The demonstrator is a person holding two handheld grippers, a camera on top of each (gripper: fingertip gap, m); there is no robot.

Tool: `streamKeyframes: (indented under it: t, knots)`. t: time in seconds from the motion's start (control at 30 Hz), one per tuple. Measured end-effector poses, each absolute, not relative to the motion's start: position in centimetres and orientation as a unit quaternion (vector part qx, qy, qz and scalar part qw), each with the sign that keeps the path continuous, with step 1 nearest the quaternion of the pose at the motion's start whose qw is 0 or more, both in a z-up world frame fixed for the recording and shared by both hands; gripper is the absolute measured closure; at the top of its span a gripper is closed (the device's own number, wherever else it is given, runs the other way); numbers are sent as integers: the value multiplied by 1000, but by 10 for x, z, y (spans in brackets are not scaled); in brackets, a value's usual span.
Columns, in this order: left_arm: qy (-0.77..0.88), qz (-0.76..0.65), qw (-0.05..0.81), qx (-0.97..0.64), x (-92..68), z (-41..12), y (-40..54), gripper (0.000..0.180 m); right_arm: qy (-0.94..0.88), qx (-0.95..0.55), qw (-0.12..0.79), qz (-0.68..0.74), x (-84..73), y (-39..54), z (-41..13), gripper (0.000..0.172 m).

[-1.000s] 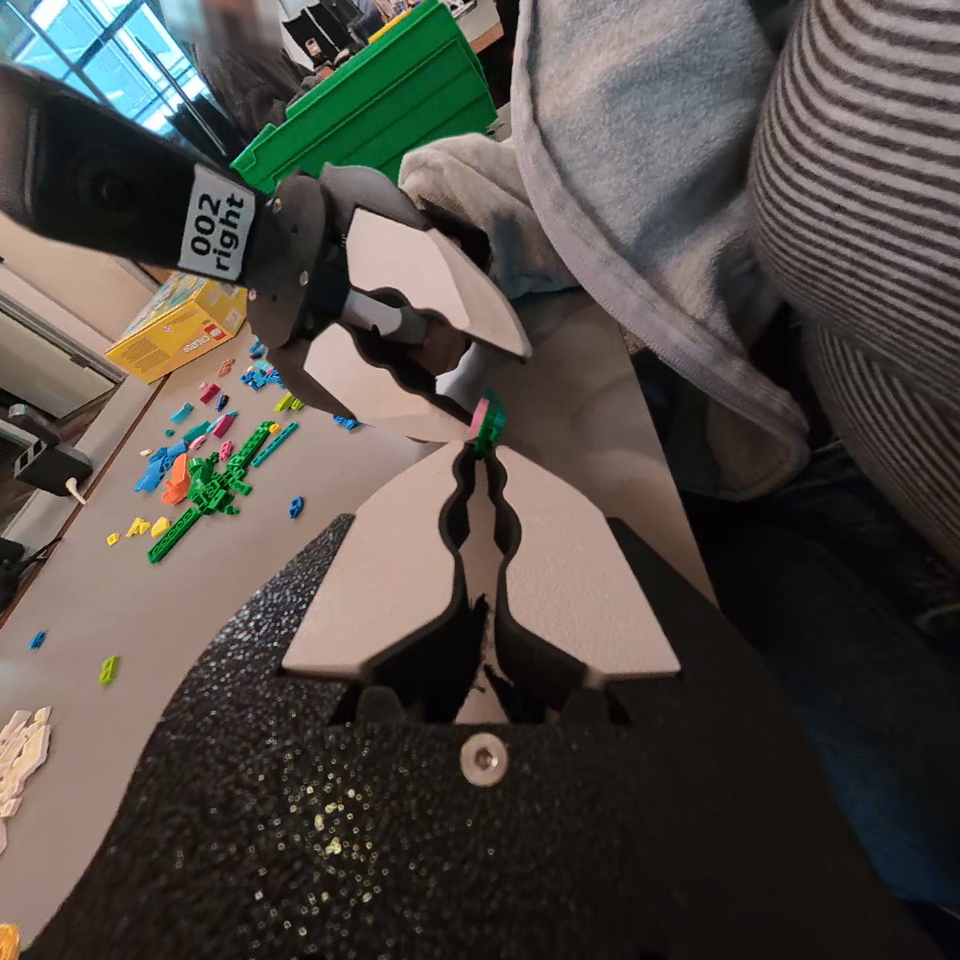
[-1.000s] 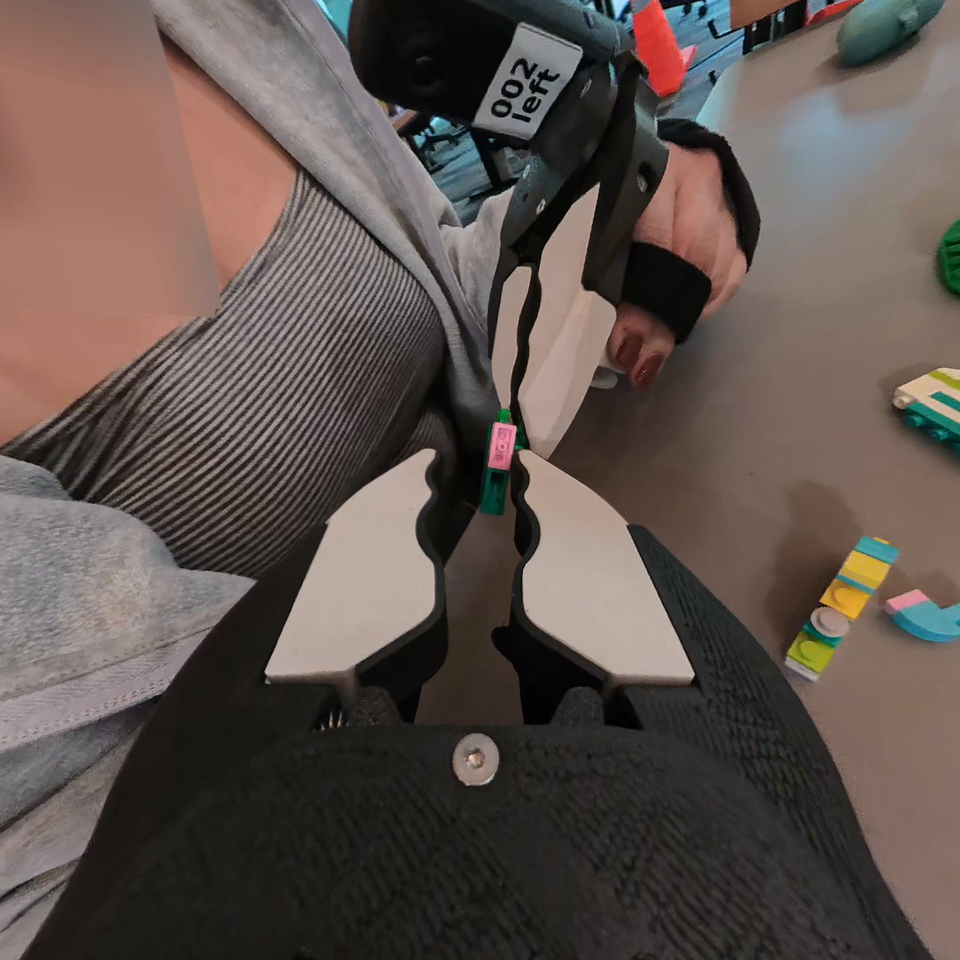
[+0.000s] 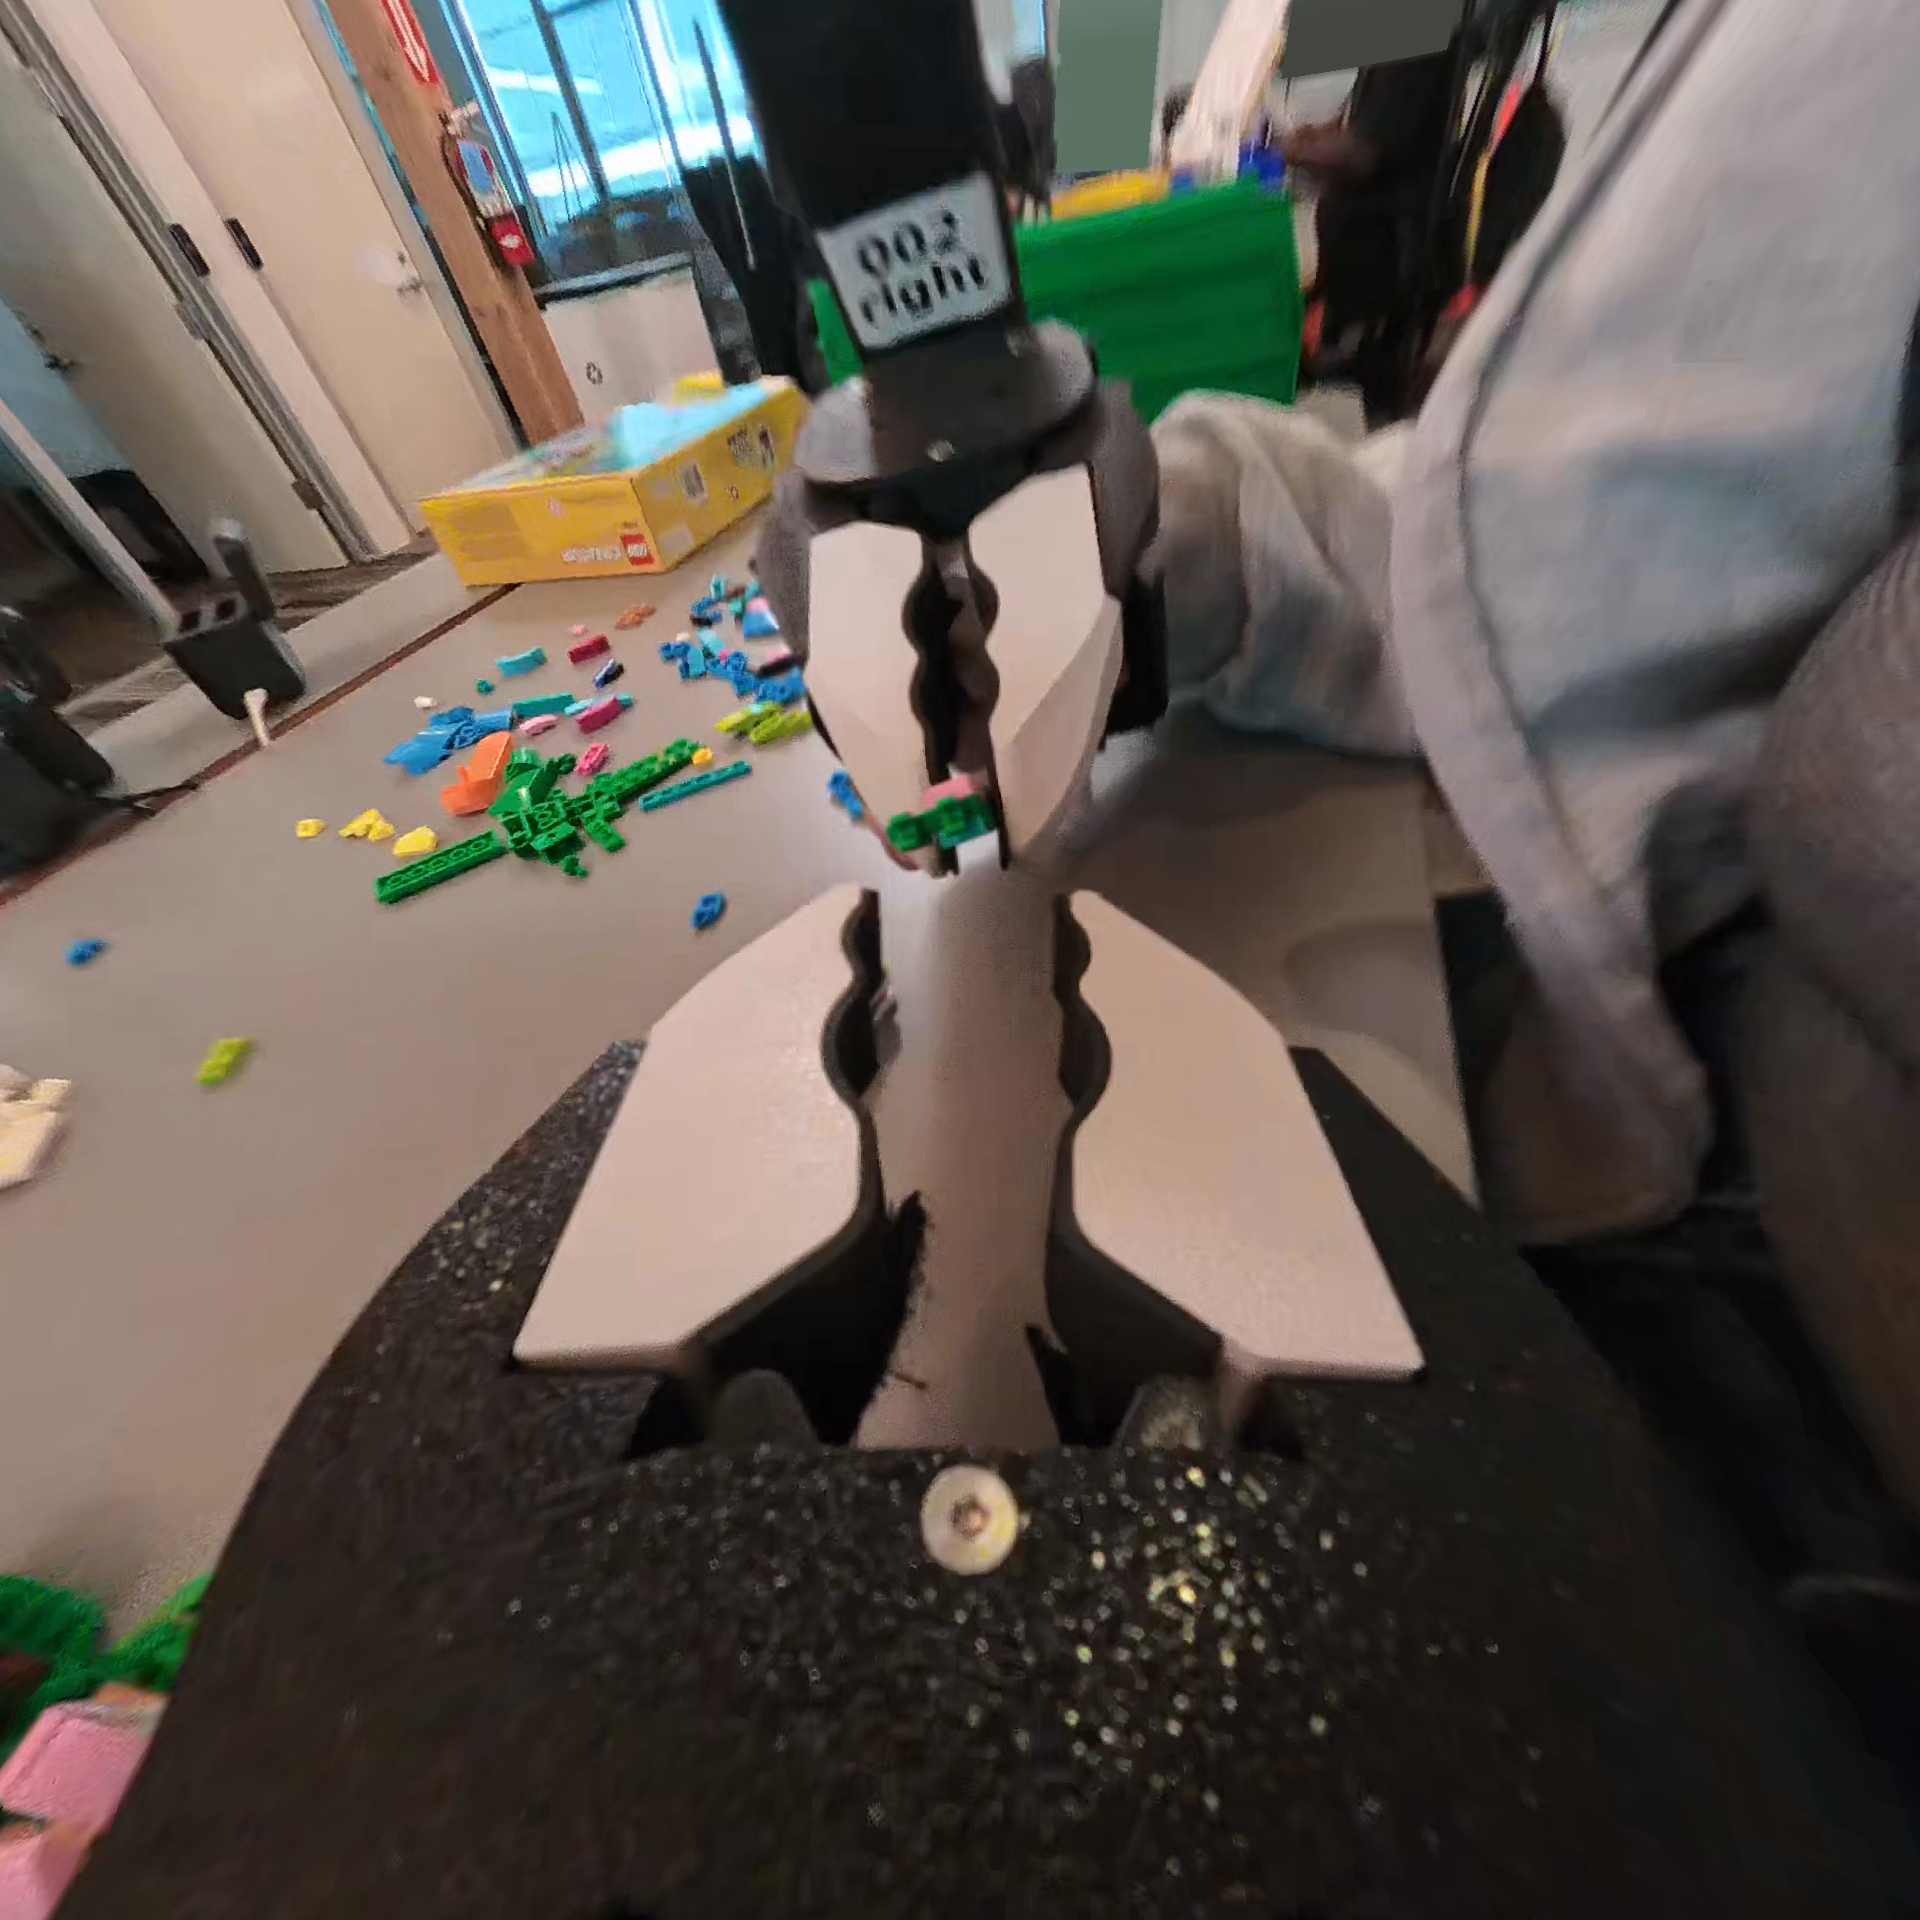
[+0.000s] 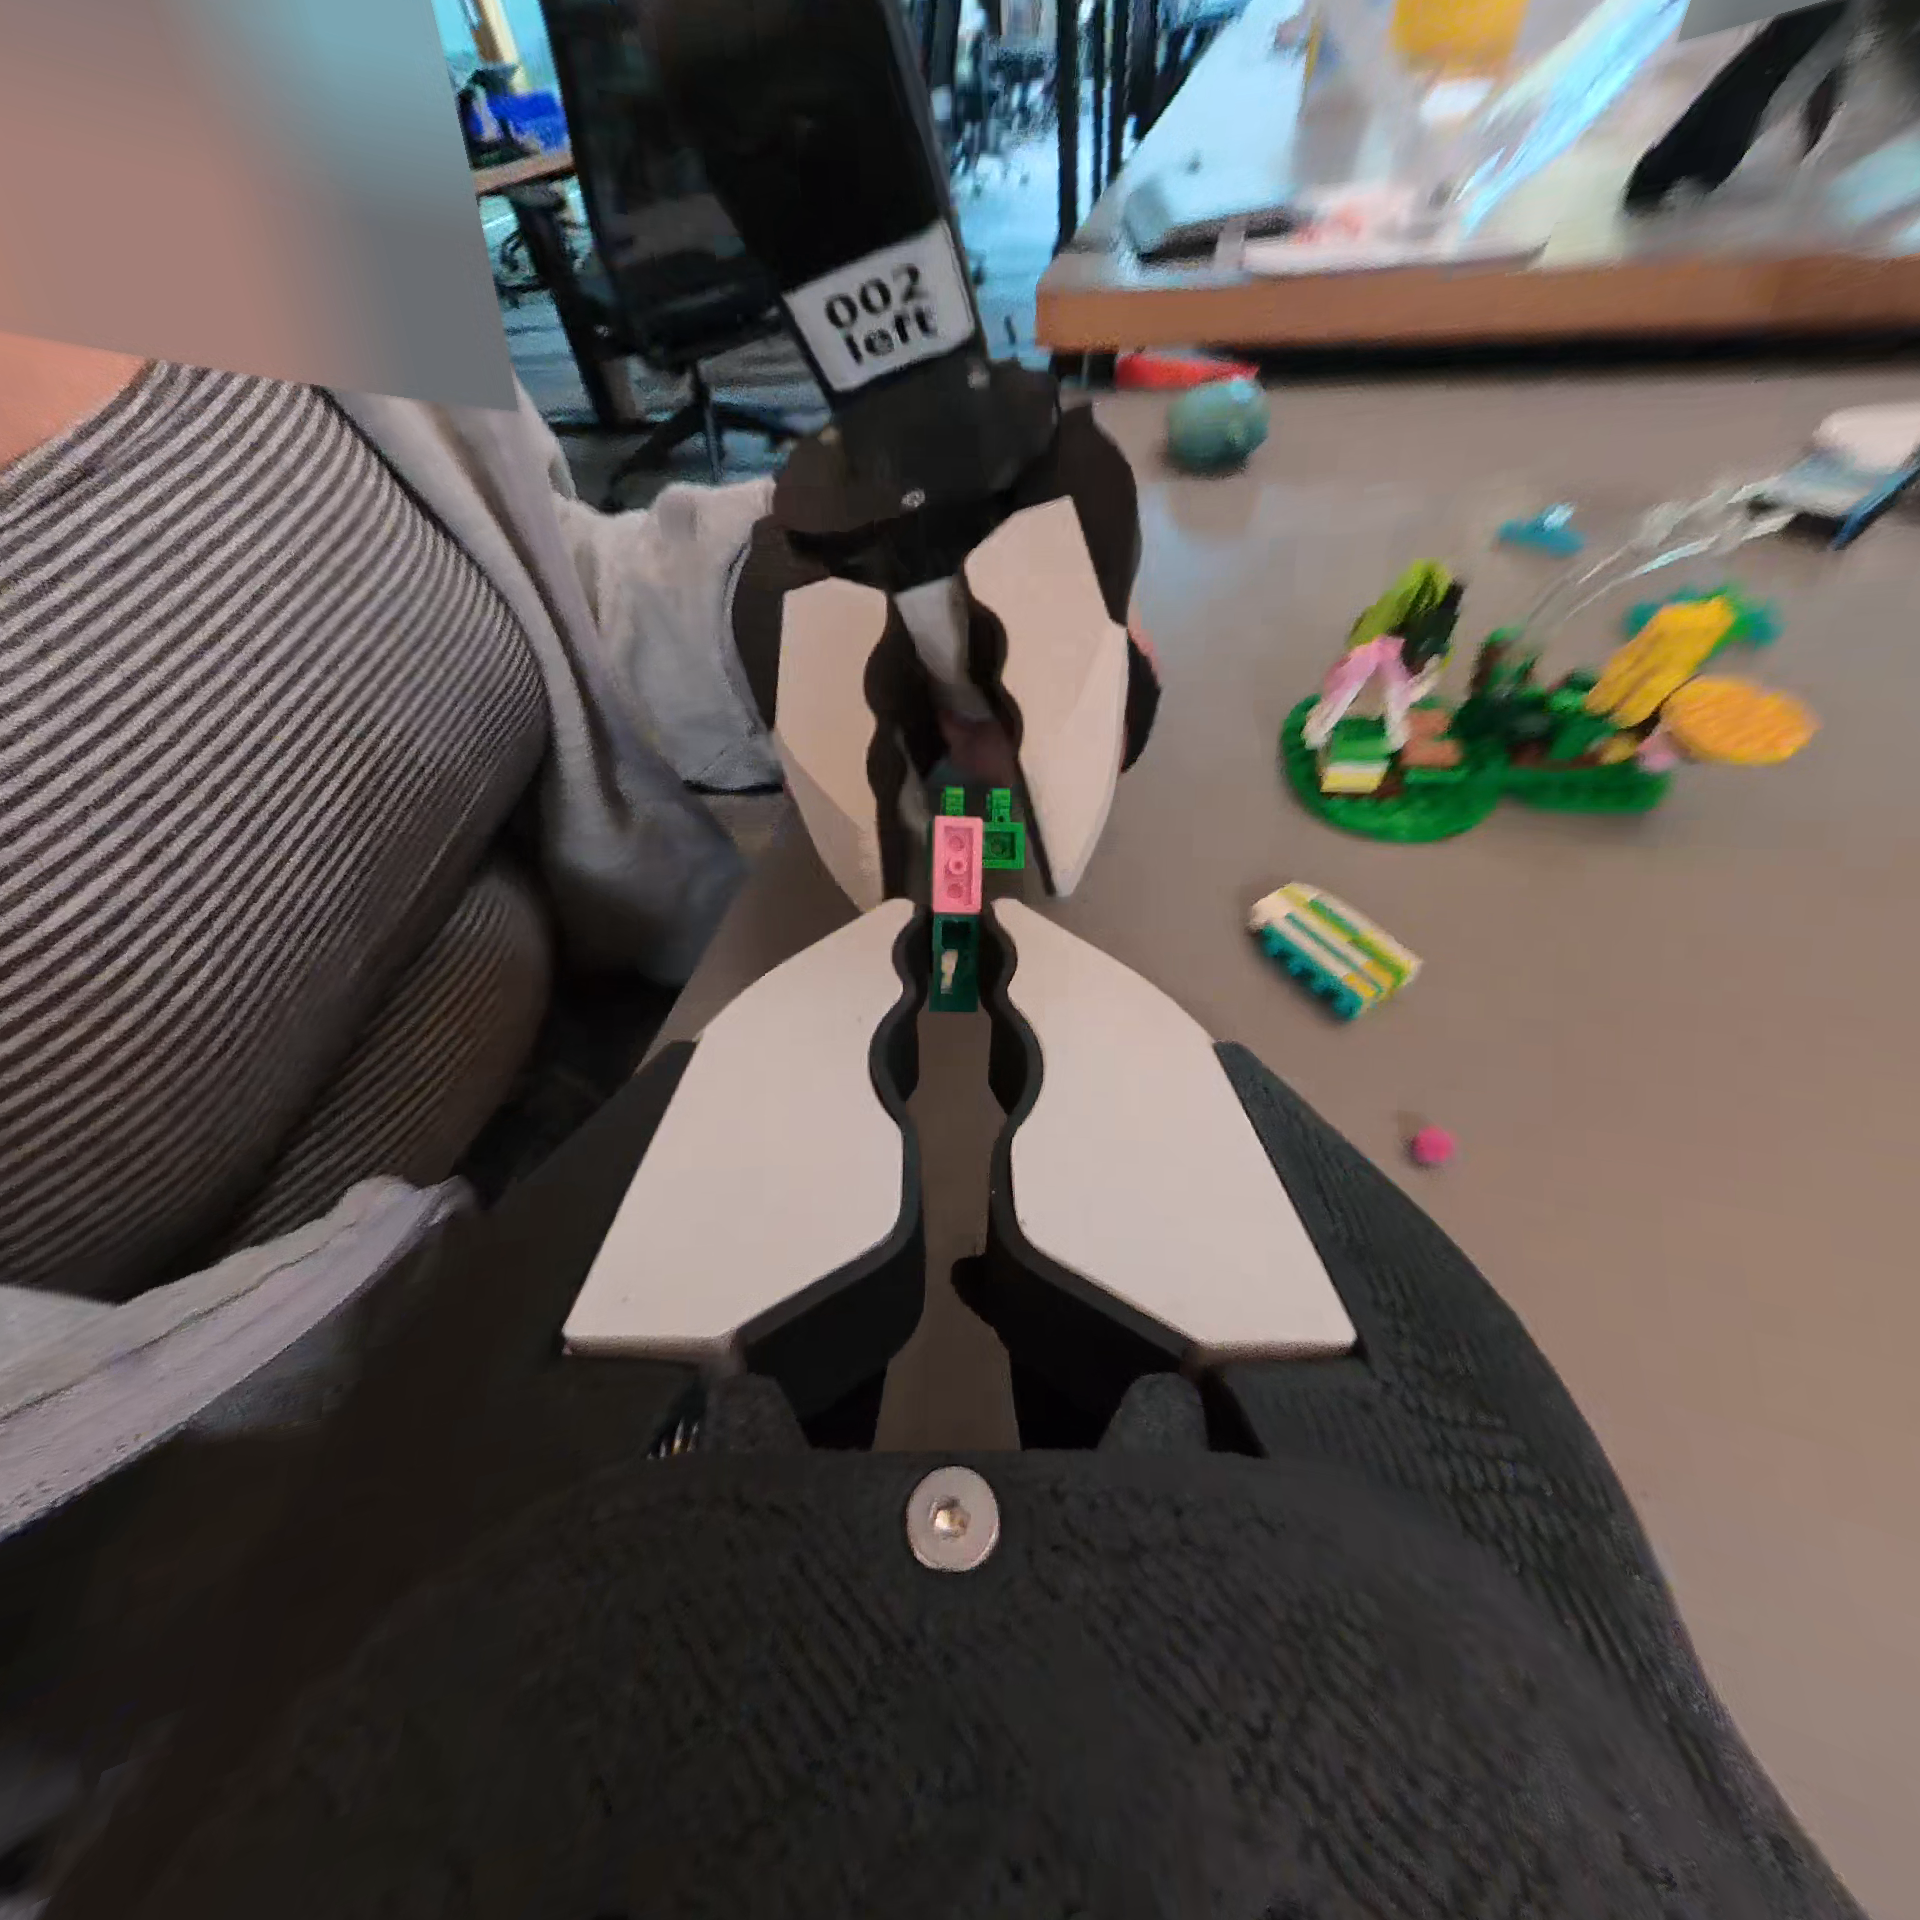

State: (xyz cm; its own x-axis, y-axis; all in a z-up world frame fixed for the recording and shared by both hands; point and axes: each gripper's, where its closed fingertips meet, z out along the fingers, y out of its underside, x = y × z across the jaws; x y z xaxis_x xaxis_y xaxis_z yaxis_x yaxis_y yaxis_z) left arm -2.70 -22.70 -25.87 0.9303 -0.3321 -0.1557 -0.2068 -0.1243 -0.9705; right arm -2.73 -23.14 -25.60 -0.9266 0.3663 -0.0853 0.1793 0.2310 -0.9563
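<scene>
Left wrist view: the left hand-held gripper stands open, its two pale fingers apart with only grey table between them. Just beyond its tips, the right hand-held gripper points down and clamps a small green and pink brick assembly. Only this view shows the loose coloured bricks scattered on the table and a yellow box behind them.

Right wrist view: the right hand-held gripper is closed on the assembly, its tips pressing the dark green part below a pink brick. The left hand-held gripper faces it, open around the far end. Only here appear a built green model, a small striped block and the person's striped shirt.
</scene>
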Motion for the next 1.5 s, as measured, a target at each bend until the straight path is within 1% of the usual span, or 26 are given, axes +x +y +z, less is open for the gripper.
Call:
streamKeyframes:
  t: [0.1,0.2,0.27,0.4,0.47,0.63,0.73,0.8,0.83,0.97,1.07,1.17,1.2,1.27,1.5]
  knots:
    - [137,-106,675,-717,-28,-242,-229,141,-764,-156,132,613,-33,-230,-244,164]
    - [118,-124,690,-703,-29,-236,-227,140,-754,-141,162,620,-35,-232,-240,164]
    - [115,-125,694,-699,-29,-234,-226,146,-747,-136,170,628,-35,-233,-237,164]
    - [105,-124,719,-676,-30,-226,-225,166,-739,-135,168,638,-35,-236,-235,164]
    - [105,-131,727,-665,-29,-223,-226,170,-735,-134,174,642,-36,-237,-234,165]
    - [108,-133,728,-664,-29,-223,-226,173,-734,-130,184,641,-37,-240,-234,165]
    - [119,-116,706,-688,-30,-230,-227,174,-743,-136,188,628,-39,-239,-238,166]
    - [115,-111,689,-707,-33,-234,-226,173,-750,-148,188,617,-41,-236,-242,163]
    - [113,-110,683,-713,-34,-237,-226,174,-752,-157,188,612,-44,-234,-243,159]
    - [107,-98,654,-742,-39,-249,-224,174,-763,-162,173,602,-43,-232,-248,158]
    - [99,-89,650,-748,-42,-251,-222,174,-763,-164,174,600,-44,-231,-249,159]
    - [101,-98,648,-748,-41,-252,-223,174,-761,-167,178,601,-45,-231,-249,162]
    - [102,-104,648,-747,-40,-251,-224,174,-760,-164,179,602,-45,-231,-248,166]
    - [106,-115,648,-745,-38,-251,-226,174,-761,-162,174,604,-44,-233,-247,166]
    - [129,-221,680,-688,-15,-228,-234,174,-711,-143,58,686,-22,-240,-225,166]
